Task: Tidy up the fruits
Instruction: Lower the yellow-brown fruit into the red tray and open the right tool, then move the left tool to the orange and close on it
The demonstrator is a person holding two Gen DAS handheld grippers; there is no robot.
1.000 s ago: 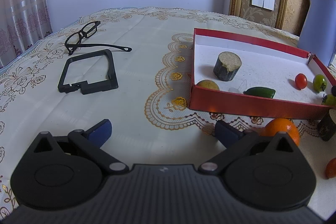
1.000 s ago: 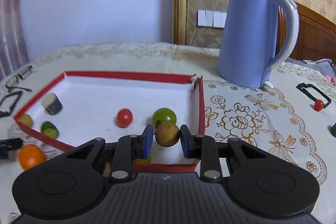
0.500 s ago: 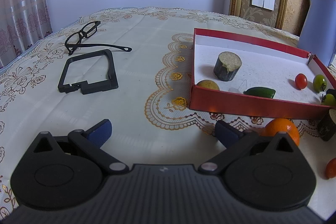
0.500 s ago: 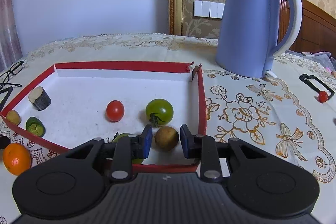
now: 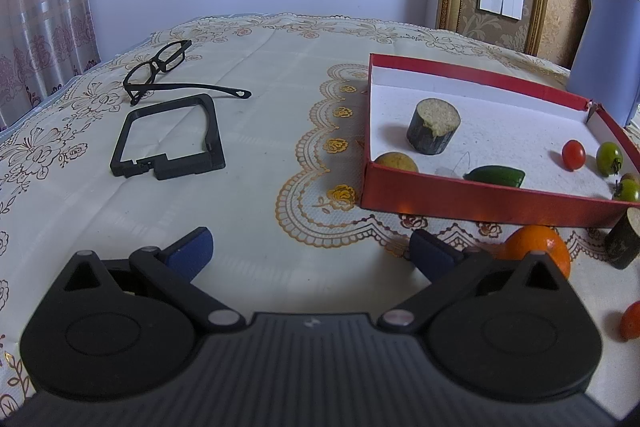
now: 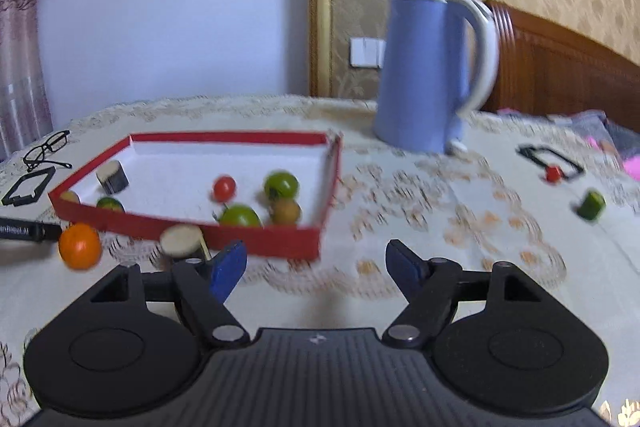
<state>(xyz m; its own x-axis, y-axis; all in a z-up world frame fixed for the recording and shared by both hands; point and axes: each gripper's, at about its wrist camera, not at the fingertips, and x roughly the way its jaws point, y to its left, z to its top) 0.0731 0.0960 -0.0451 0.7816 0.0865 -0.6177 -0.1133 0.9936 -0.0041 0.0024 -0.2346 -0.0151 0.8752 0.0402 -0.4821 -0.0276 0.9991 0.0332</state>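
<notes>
The red tray (image 6: 264, 242) (image 5: 480, 201) with a white floor holds a red tomato (image 6: 224, 187), two green tomatoes (image 6: 281, 185), a brown round fruit (image 6: 286, 211), a cut dark log piece (image 5: 433, 126), a green slice (image 5: 496, 177) and a yellowish fruit (image 5: 396, 161). My right gripper (image 6: 314, 269) is back from the tray, over the tablecloth; its jaws are opening with nothing between them. My left gripper (image 5: 310, 247) stands open and empty in front of the tray. An orange (image 5: 538, 251) (image 6: 79, 246) and a log piece (image 6: 182, 242) lie outside the tray.
A blue kettle (image 6: 432, 75) stands behind the tray on the right. Black glasses (image 5: 160, 67) and a black frame (image 5: 168, 137) lie on the left of the cloth. Farther right are another black frame with a small red fruit (image 6: 554, 173) and a green piece (image 6: 591, 205).
My right gripper let the brown round fruit go inside the tray, opened its jaws wide and pulled back away from the tray. The left gripper stayed still.
</notes>
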